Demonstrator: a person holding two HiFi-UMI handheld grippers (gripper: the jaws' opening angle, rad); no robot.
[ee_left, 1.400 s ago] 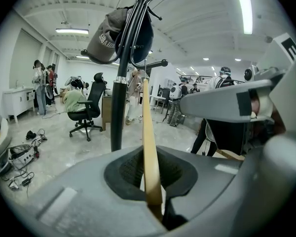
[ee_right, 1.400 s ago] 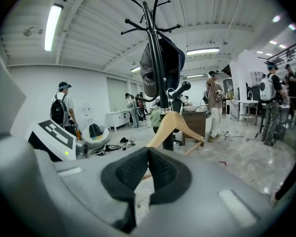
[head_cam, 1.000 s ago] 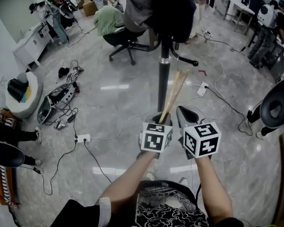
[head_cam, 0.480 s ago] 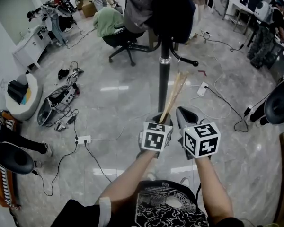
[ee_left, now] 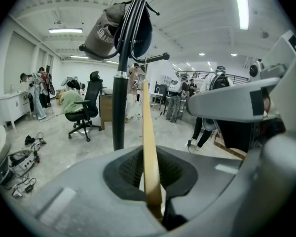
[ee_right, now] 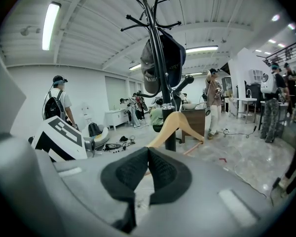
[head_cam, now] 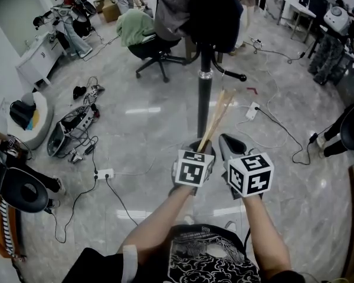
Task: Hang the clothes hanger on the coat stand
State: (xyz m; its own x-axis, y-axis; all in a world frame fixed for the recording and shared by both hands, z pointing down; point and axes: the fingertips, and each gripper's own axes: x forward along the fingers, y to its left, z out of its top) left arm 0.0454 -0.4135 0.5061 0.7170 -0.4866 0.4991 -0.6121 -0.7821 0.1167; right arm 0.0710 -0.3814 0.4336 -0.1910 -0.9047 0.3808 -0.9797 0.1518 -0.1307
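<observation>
Left claw [head_cam: 199, 149]: clamped on the wooden clothes hanger [head_cam: 217, 115], which slants toward 1 o'clock; unmoved since earlier.
Right claw [head_cam: 231, 143]: pads pressed together, empty, just beside at 3 o'clock.
Coat stand [head_cam: 204, 96]: 12 o'clock, pole behind the hanger, dark garments [head_cam: 206, 10] on top.
Office chair [head_cam: 156, 49]: 11 o'clock, beyond.
Dark figure [head_cam: 351, 125]: 3 o'clock edge, shifted outward.

Office chair [head_cam: 158, 52]: black, wheeled, ahead on my left.
Power strip [head_cam: 104, 173]: white, on floor [head_cam: 147, 128], my left.
</observation>
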